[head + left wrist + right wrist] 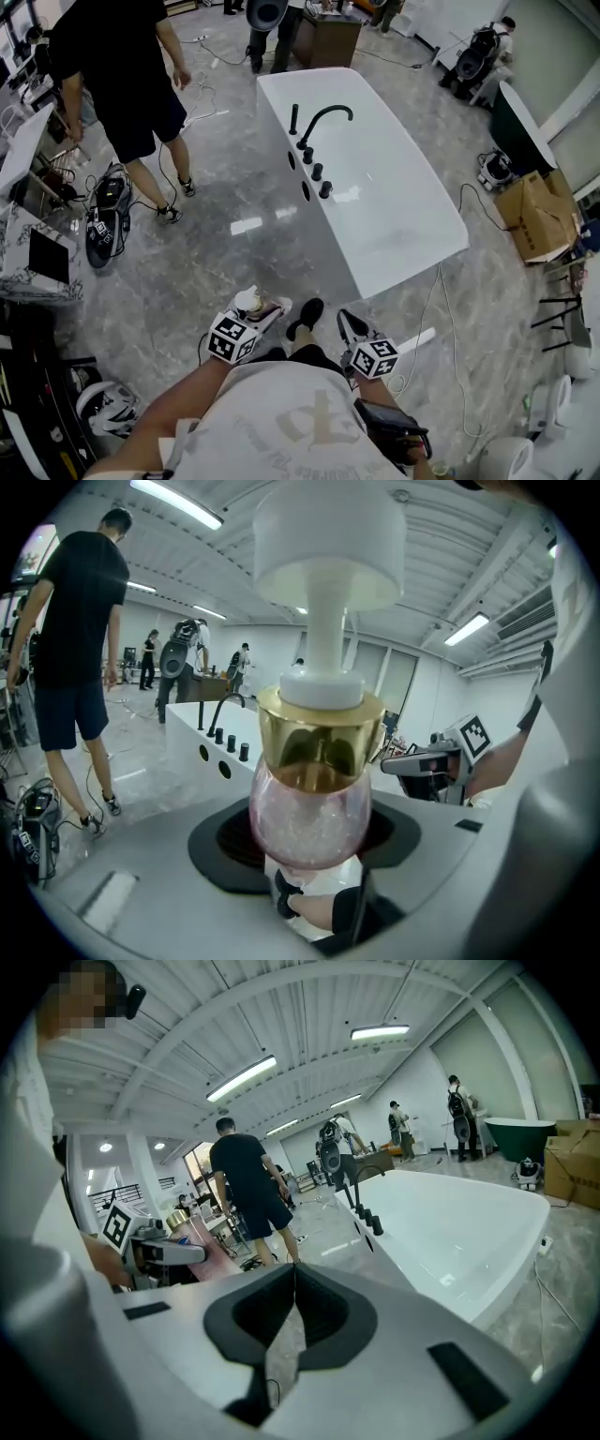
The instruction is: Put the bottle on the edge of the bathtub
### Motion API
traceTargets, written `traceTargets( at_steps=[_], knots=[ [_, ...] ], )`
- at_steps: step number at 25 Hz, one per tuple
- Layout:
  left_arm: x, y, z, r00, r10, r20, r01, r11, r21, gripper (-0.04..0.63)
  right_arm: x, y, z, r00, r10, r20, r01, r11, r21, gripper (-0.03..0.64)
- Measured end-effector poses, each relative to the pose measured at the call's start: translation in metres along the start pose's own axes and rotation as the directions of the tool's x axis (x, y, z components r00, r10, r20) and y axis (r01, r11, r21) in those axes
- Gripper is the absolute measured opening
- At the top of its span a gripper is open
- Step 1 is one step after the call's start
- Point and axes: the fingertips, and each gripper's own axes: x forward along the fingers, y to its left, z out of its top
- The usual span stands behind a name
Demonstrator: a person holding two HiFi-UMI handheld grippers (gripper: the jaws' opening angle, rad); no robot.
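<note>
A pink bottle (314, 813) with a gold collar and a white pump top stands upright between the jaws of my left gripper (268, 307), which is shut on its round body. In the head view the bottle (253, 302) is low, just in front of my body, well short of the white bathtub (403, 267). The tub's near long edge carries a black faucet (323, 117) and several black knobs. My right gripper (294, 1271) hangs beside the left one over the floor, its jaws shut with nothing between them. The right gripper view shows the bathtub (450, 1232) ahead to the right.
A person in a black shirt and shorts (122, 66) stands on the grey floor left of the tub. Cables and equipment (105, 220) lie at the left. Cardboard boxes (539, 216) and a dark green tub (516, 122) stand at the right. More people are at the far end.
</note>
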Motion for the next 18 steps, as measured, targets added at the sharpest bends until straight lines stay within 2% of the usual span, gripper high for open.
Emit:
traceTargets(
  at_steps=[18],
  knots=[
    [0.089, 0.041, 0.047, 0.999, 0.002, -0.053, -0.002, 1.000, -0.006, 0.225, 0.057, -0.076, 0.051, 1.000, 0.000, -0.022, 0.000, 1.000, 0.026, 0.006]
  ],
)
